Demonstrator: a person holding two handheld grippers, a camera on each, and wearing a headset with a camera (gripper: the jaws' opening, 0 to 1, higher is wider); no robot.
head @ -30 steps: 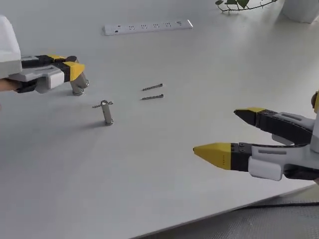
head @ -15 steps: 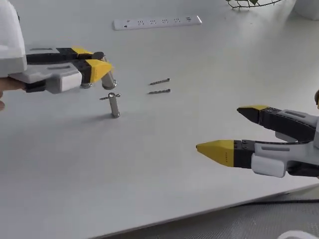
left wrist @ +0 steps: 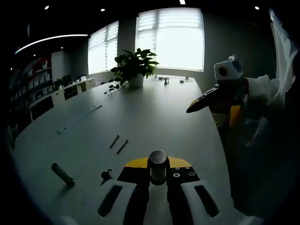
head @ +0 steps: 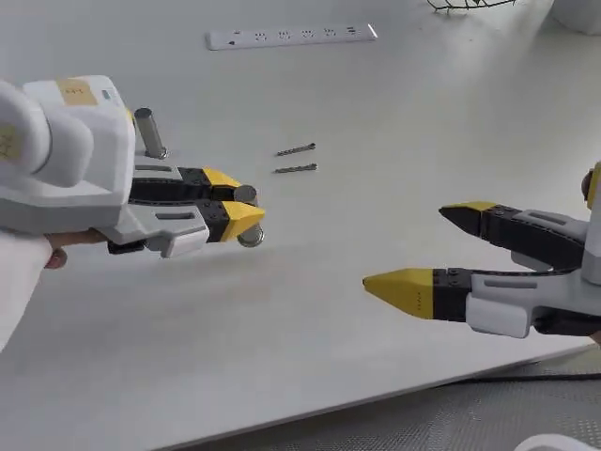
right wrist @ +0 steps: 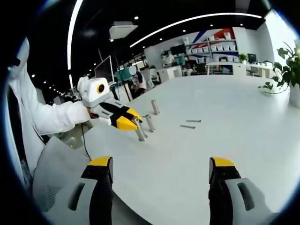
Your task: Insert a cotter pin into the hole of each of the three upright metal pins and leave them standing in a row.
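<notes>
1. Broad white matte tabletop [head: 394, 103]; a long white power strip [head: 291, 37] lies near its far edge;
2. Tall bright windows with slatted blinds [left wrist: 169, 40] behind a leafy green potted plant [left wrist: 133, 63];
3. Dark ceiling, thin curved light strips [right wrist: 197, 18].

Finish of tabletop [head: 329, 319]: smooth, matt, pale grey, with only a soft diffuse sheen.

The metal pin [head: 250, 238] nipped between the tips of the left tongs [head: 248, 202] is bare grey metal with a satin finish. Its flat top face looks dull in the left gripper view.

The second metal pin [head: 147, 132], behind the left tongs, has the same finish.

The cotter pins [head: 296, 149], beyond the left tongs' tips, are thin, brighter metal.

On the left tongs and right tongs [head: 404, 246], the housings are smooth, faintly glossy white-grey plastic. Their jaws are matt black plastic with matt yellow tips.

The sleeve [head: 14, 282] behind the left tongs is white matt cloth.
</notes>
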